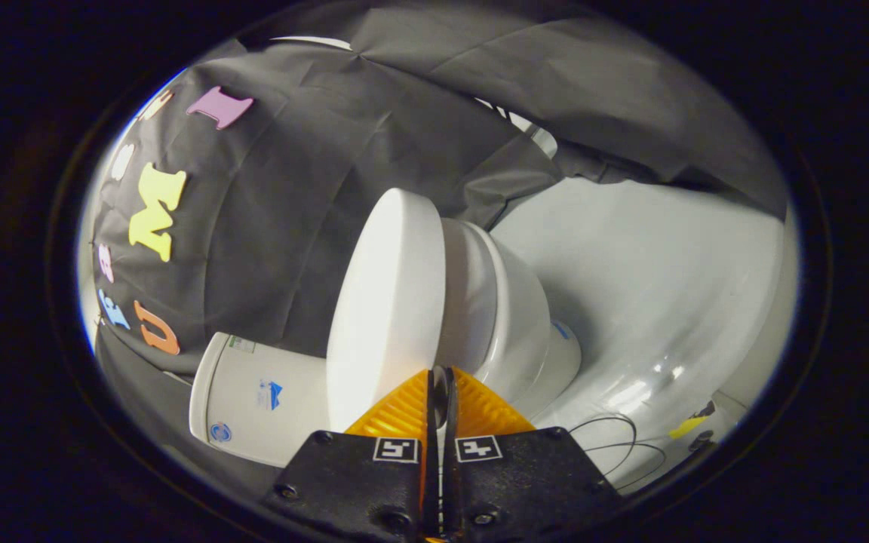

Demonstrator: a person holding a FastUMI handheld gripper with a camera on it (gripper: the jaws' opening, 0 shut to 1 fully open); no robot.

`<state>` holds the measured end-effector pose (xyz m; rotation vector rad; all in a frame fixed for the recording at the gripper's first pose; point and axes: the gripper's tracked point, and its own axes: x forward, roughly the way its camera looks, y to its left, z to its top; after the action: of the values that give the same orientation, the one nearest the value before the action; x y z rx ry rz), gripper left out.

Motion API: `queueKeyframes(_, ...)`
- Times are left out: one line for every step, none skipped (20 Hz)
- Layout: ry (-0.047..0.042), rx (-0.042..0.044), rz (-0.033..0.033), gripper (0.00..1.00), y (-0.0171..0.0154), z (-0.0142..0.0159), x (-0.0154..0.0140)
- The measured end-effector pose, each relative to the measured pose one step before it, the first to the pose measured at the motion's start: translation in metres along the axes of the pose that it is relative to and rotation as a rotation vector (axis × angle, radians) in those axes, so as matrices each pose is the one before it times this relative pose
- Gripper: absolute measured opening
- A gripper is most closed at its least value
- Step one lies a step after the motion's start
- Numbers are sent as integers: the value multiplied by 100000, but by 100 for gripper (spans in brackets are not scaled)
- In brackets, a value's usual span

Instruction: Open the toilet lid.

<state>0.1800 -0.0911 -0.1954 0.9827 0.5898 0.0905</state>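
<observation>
The view is rolled on its side. A white toilet stands ahead, its tank (pixel 253 400) against the black cloth wall and its bowl (pixel 529 324) over the pale floor. The toilet lid (pixel 385 302) lies close over the seat (pixel 472 286), with only a thin seam between them. My gripper (pixel 439 373) has its orange ribbed fingers (pixel 404 411) drawn almost together at the lid's front rim. A pale sliver of that rim sits in the narrow slit between them, so both fingers appear to pinch the lid's edge.
Black cloth wall (pixel 291 188) hangs close behind the tank and over the toilet. A glossy white floor (pixel 653 286) spreads beside the bowl. Thin dark cables (pixel 615 437) and a yellow strip (pixel 687 427) lie on it near the fingers.
</observation>
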Motion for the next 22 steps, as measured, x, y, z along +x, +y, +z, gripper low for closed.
queueKeyframes(-291, -658, -197, 5, 398, 26, -184)
queueKeyframes(-339, -1238, 203, 5, 327, 47, -243)
queueKeyframes(-209, -1031, 223, 4, 299, 64, -120)
queueKeyframes(43, -1036, 95, 4, 357, 80, -238)
queueKeyframes(64, -915, 16, 4, 406, 140, -195)
queueKeyframes(376, -865, -133, 4, 265, 20, -235)
queueKeyframes(-113, -1017, 119, 4, 357, 162, -209)
queueKeyframes(-55, -847, 52, 4, 391, -9, -166)
queueKeyframes(-179, -676, 113, 4, 325, 90, -114)
queueKeyframes(-121, -570, 89, 4, 288, 22, -145)
queueKeyframes(-253, -256, 23, 4, 252, 157, -147)
queueKeyframes(-69, -50, 26, 4, 189, -14, -108)
queueKeyframes(-145, -259, 166, 4, 253, 194, -152)
queueKeyframes(-186, -256, 252, 4, 284, 14, -181)
queueKeyframes(-94, -90, 298, 4, 366, 145, -201)
queueKeyframes(-289, -237, 413, 4, 363, 143, -165)
queueKeyframes(-257, -632, 569, 4, 449, 53, -156)
queueKeyframes(-144, -961, 596, 4, 449, -29, -252)
queueKeyframes(-302, -1302, 652, 4, 597, 110, -229)
queueKeyframes(-295, -1032, 440, 4, 541, 64, -298)
queueKeyframes(-100, -1480, 389, 4, 650, 53, -163)
queueKeyframes(-314, -1245, 265, 4, 705, 86, -148)
